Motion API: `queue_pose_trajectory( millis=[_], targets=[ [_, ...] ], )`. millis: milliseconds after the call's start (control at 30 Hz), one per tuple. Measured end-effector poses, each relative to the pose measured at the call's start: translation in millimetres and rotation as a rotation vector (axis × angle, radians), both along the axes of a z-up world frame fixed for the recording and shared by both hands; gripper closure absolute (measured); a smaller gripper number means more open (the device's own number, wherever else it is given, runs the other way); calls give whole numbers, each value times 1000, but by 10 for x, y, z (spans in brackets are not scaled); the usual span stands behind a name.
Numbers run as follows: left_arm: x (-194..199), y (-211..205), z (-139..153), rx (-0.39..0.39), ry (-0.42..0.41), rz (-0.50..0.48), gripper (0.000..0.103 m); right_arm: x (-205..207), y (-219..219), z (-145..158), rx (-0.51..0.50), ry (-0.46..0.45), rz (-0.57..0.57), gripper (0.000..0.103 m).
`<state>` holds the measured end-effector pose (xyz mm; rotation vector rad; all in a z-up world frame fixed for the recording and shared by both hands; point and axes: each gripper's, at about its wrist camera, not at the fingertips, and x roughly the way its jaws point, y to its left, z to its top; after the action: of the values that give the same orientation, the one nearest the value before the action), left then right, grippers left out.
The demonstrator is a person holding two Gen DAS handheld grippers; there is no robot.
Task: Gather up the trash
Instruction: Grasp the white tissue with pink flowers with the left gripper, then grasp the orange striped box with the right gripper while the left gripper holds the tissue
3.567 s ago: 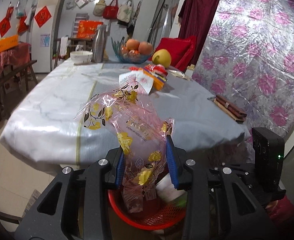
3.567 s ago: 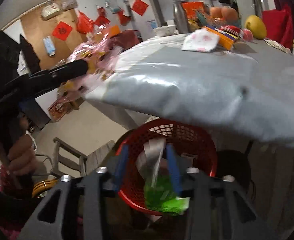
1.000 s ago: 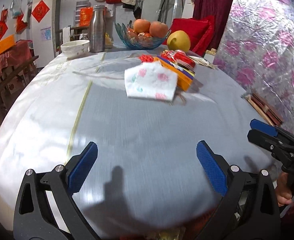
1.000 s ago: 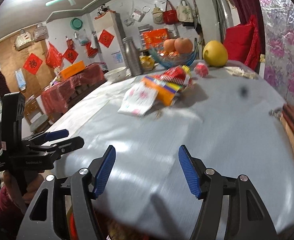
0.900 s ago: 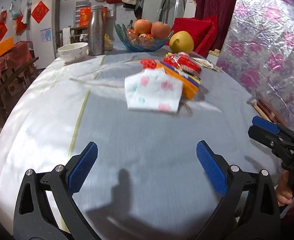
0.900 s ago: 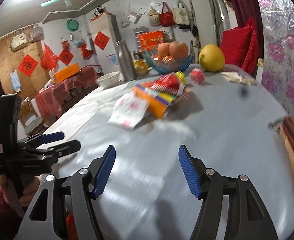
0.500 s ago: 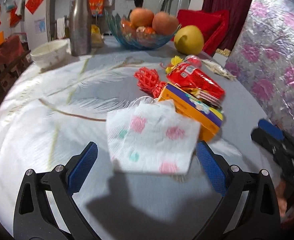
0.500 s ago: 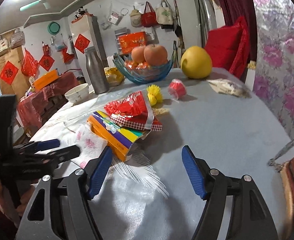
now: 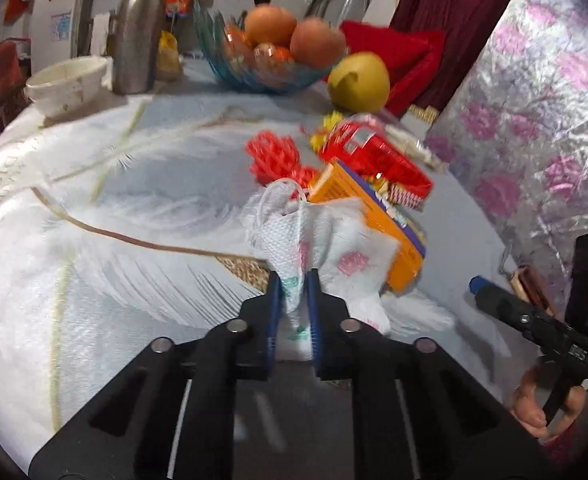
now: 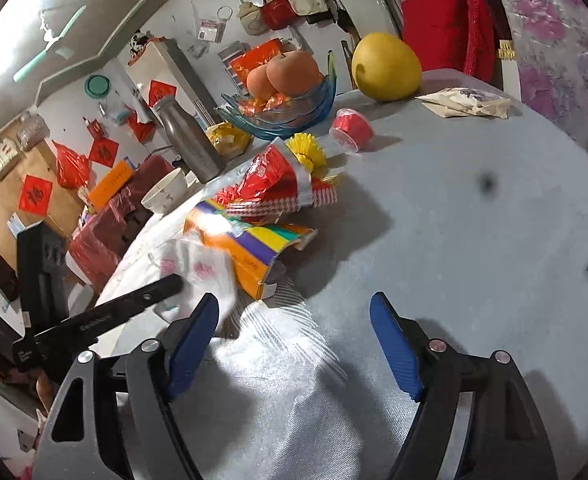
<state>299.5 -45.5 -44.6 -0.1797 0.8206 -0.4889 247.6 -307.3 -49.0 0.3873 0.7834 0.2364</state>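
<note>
My left gripper is shut on a white paper napkin with pink and green spots, pinching its near part on the table. The napkin also shows in the right wrist view, with the left gripper at it. An orange and purple box lies right behind the napkin, with a red snack wrapper on top; both show in the right wrist view, box and wrapper. My right gripper is open and empty above the cloth, near the box.
A red mesh sleeve, yellow paper cups, a red cup and a beige packet lie on the grey tablecloth. A fruit bowl, pomelo, steel flask and white bowl stand at the back.
My left gripper has moved forward to the napkin and shut on it, bunching it up. My right gripper has moved closer to the box and stays open.
</note>
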Motion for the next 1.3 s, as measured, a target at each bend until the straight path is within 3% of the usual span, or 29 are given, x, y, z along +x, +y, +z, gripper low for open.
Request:
queue_pose_trajectory(
  millis=[200,300,433,600,733,833,867,933,1133,1167,1233,1300],
  targets=[
    [62,197,30,-41,-4,92,92,0,14,-10,1,7,19,26],
    [16,273,109,-2,-65,173,92,11,60,-5,-18,11,27,26],
    [-6,332,155,21,-99,231,92,72,265,48,-126,10,73,26],
    [26,373,141,26,-90,243,92,312,592,198,-332,-58,82,21],
    [67,384,97,14,-59,233,92,577,768,108,-394,-16,123,22],
    [63,393,94,7,-57,230,92,612,867,-13,-455,13,136,60],
    [64,394,94,6,-55,229,92,559,861,30,-457,-16,125,100],
    [55,398,94,0,-57,228,92,439,782,121,-366,-30,142,103],
    [37,415,105,-21,-60,230,92,212,781,224,-381,-62,149,97],
    [43,417,96,-21,-54,233,92,246,796,223,-377,-56,162,78],
    [52,429,89,-13,-51,245,92,358,835,210,-361,-43,185,54],
    [65,450,81,-10,-44,257,92,446,919,175,-394,-34,193,55]
  ],
)
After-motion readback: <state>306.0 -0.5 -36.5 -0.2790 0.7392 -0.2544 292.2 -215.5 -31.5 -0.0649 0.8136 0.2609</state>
